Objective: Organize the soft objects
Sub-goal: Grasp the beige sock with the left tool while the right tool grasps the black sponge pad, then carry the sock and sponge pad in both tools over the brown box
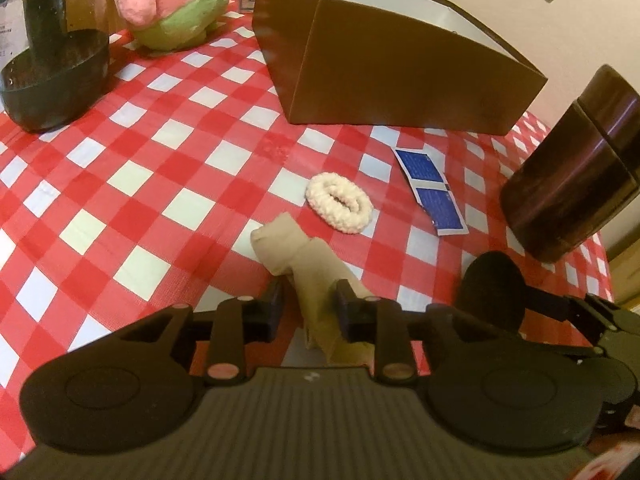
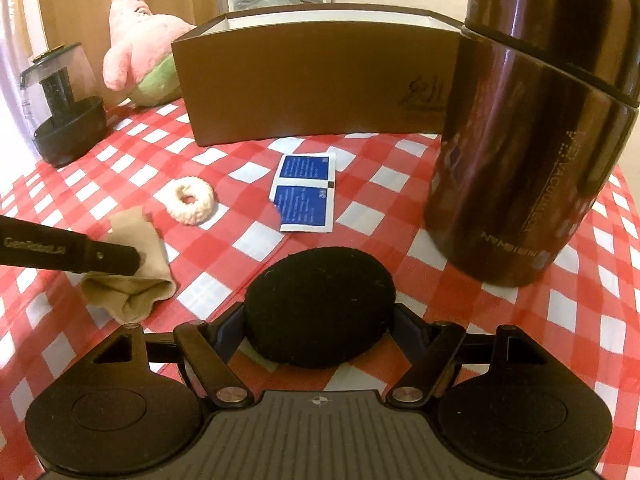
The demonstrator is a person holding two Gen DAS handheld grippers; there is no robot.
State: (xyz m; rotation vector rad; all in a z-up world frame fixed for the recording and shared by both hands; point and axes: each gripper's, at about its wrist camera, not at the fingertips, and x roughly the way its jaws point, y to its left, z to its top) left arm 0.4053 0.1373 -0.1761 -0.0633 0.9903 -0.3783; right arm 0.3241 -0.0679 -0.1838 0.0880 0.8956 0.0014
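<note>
Where the beige sock [image 1: 296, 256] lies bunched on the table [image 1: 120, 168], the left hand-held gripper [image 1: 308, 300] straddles it, fingers part-closed, grip not yet certain. Limp, light cloth; best pinched at the thick folded middle. Cream scrunchie [image 1: 339, 202] lies just beyond. Right hand-held gripper [image 2: 318, 322] clamps a black round pad [image 2: 320, 304], squashy, light. Brown box [image 2: 316, 92] stands behind.

Warm, dim indoor light, soft shadows, glare streaks on the flask [image 2: 532, 120], strong fisheye bending and slight blur at edges.
</note>
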